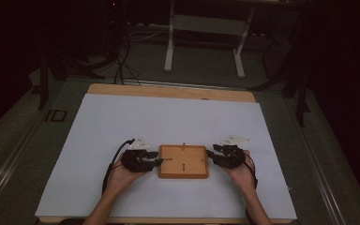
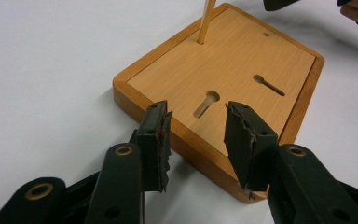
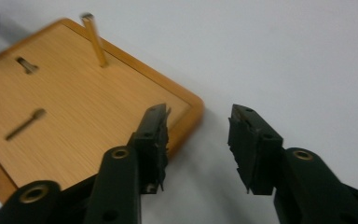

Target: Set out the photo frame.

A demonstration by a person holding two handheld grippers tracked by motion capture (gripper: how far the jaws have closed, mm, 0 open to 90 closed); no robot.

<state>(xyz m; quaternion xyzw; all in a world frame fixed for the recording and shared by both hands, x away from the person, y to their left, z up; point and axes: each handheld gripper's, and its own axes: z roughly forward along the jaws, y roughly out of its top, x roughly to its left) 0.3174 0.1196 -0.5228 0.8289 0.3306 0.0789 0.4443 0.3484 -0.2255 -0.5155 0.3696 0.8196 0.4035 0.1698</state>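
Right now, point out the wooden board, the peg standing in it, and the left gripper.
board (image 1: 194, 169): high view, bare top face.
peg (image 2: 206, 21): left gripper view, middle of its shaft.
left gripper (image 2: 196, 135): left gripper view, gap midway between its open fingertips.

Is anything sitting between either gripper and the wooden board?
Nothing visible. The left gripper and right gripper flank the wooden board, jaws open at its edges. A thin peg stands upright near the far edge, out of the way.

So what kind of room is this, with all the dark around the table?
Probably a lab or recording workspace, not a home. A table covered by a plain white sheet holds a wooden board, cables trail over the grey floor, and a white metal desk frame stands behind.
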